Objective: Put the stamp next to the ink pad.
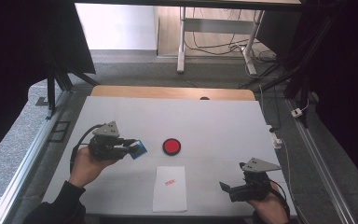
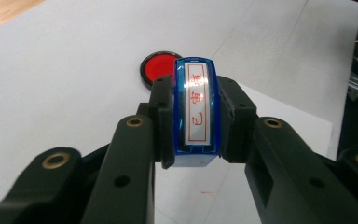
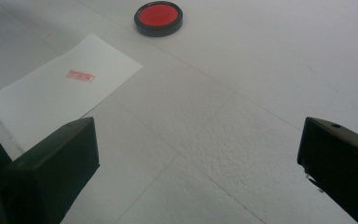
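In the high view the left gripper (image 1: 129,145) sits at the left of centre of the frame, held in a hand (image 1: 86,165) that comes up from the lower left. Its black jaws are clamped on a small blue plastic stamp with a white label in red characters (image 1: 138,148), which sticks out from the jaw tips toward the right of the frame. In the left gripper view the stamp (image 2: 195,112) stands upright in the middle of the frame, pinched on both flanks by the pads, label facing the camera. Just beyond it, toward the upper middle, lies the round black ink pad with a red centre (image 2: 159,67), close to the stamp but apart from it. The white sheet of paper with a small red imprint (image 1: 170,189) lies at the lower middle of the high view, below the ink pad (image 1: 171,146). The right gripper (image 1: 228,189) rests at the lower right, its jaws spread wide with nothing between them
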The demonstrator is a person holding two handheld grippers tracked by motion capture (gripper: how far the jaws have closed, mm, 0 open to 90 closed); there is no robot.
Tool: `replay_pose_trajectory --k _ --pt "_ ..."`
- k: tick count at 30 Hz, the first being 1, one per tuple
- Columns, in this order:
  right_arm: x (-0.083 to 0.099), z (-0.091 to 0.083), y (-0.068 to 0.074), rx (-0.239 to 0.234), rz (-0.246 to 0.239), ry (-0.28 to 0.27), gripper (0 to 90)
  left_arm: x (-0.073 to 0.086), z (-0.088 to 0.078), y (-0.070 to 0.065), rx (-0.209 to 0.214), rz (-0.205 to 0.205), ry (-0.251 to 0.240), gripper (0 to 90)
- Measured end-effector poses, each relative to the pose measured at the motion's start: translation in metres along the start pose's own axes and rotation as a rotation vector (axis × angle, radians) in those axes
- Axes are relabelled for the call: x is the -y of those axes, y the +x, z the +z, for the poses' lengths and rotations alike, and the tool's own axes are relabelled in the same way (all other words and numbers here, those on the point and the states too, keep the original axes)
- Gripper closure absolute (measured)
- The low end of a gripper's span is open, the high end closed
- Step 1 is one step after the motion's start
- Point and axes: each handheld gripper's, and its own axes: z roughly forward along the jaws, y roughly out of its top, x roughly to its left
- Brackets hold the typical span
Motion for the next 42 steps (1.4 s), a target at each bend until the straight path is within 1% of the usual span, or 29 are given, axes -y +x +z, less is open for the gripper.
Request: replay_pose_trajectory --k 3,6,11,18,23,25,30,33,38,40,42 --pt "0.003 -0.002 -0.003 0.01 0.015 0.005 0.0 0.002 0.0 0.003 -0.02 -0.007 0.005 70.2" --pt "0.004 -0.005 -0.005 0.015 0.038 -0.009 0.0 0.005 0.0 0.006 -0.037 -0.016 0.013 70.2" --pt "0.006 -0.007 -0.008 0.015 0.057 -0.013 0.0 0.011 0.002 0.015 -0.066 -0.05 0.029 70.1" --pt "0.005 -0.005 -0.007 0.01 0.049 -0.001 0.0 0.021 0.007 0.027 -0.103 -0.104 0.047 70.1" --pt "0.005 -0.004 -0.007 0.006 0.048 0.005 0.0 0.028 0.011 0.035 -0.115 -0.138 0.061 70.0" --pt "0.005 -0.004 -0.007 0.005 0.046 0.008 0.0 0.031 0.013 0.038 -0.128 -0.15 0.065 69.9" --pt "0.005 -0.003 -0.006 0.002 0.039 0.016 0.0 0.038 0.018 0.045 -0.148 -0.163 0.082 69.9" --pt "0.005 -0.003 -0.006 0.0 0.042 0.018 0.0 0.041 0.023 0.048 -0.15 -0.175 0.091 69.9" --pt "0.005 -0.002 -0.006 -0.003 0.039 0.021 0.0 0.044 0.029 0.049 -0.174 -0.178 0.12 69.8" --pt "0.005 -0.002 -0.006 -0.004 0.037 0.023 0.0 0.044 0.031 0.05 -0.183 -0.18 0.123 69.8" --pt "0.005 -0.002 -0.006 -0.004 0.038 0.025 0.0 0.045 0.033 0.05 -0.185 -0.187 0.142 69.8"
